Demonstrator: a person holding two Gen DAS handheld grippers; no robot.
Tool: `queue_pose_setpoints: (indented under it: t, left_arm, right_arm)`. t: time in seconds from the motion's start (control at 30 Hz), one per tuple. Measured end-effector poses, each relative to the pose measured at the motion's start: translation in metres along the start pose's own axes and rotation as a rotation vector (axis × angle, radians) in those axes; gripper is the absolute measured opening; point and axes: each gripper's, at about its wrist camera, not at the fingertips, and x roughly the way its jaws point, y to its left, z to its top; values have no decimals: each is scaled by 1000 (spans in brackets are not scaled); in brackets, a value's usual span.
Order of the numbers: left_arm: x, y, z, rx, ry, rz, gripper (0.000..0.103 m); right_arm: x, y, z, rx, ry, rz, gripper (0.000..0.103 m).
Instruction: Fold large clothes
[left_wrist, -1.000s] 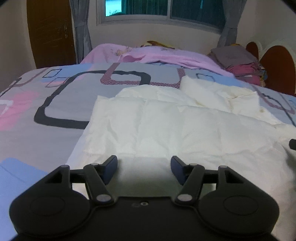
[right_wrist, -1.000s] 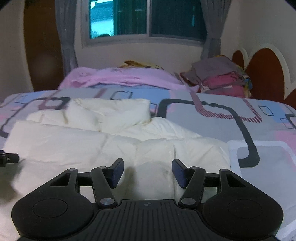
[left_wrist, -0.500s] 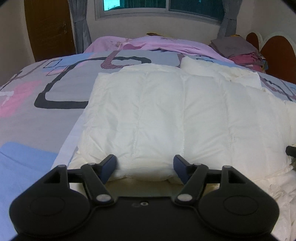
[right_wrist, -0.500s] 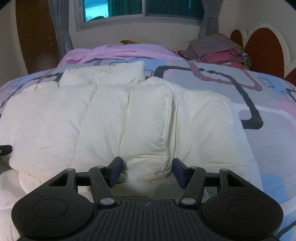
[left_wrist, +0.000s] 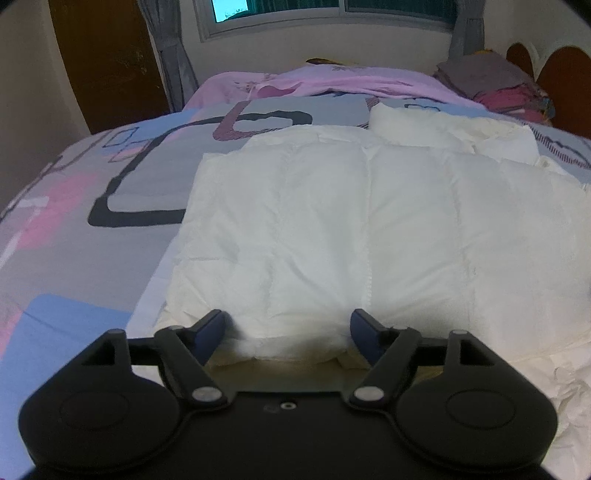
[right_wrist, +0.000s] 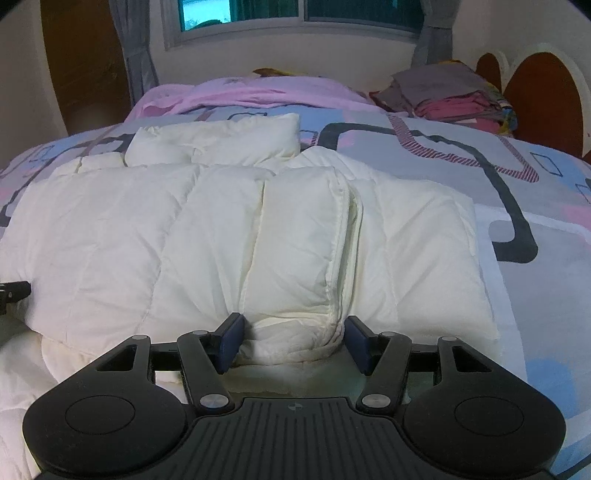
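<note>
A large cream-white quilted garment (left_wrist: 332, 229) lies folded over on the patterned bed; it also shows in the right wrist view (right_wrist: 207, 236). My left gripper (left_wrist: 290, 334) is open, its jaws wide apart on either side of the near folded edge. My right gripper (right_wrist: 293, 341) is open too, with a bunched fold of the same garment between its fingers but not pinched. A puffy folded part (right_wrist: 218, 142) lies at the far end of the garment.
The bed cover (left_wrist: 110, 206) has grey, pink and blue shapes. A pink blanket (right_wrist: 258, 92) lies at the far end. A stack of folded clothes (right_wrist: 447, 94) sits far right by the headboard (right_wrist: 543, 96). The left gripper's tip (right_wrist: 13, 291) shows at the left edge.
The near part of the garment has been lifted and folded away over the rest, now lying doubled. Both grippers stay open and have lowered toward the new folded edge.
</note>
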Motion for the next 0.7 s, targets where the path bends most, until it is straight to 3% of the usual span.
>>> queue_pose_setpoints:
  t: [0.23,0.43,0.7]
  left_arm:
    - [-13,-1,5,27,1,15,73]
    - [-57,4,-7,50,-57,-81,75]
    - [-104,20,-49,59,-54,-172,75]
  right_arm:
    - [-20,-2,2,40,-13,11,62]
    - [-69,3,-15,65,-66,35,62]
    - [-127,33,-59,48,-81,37,63]
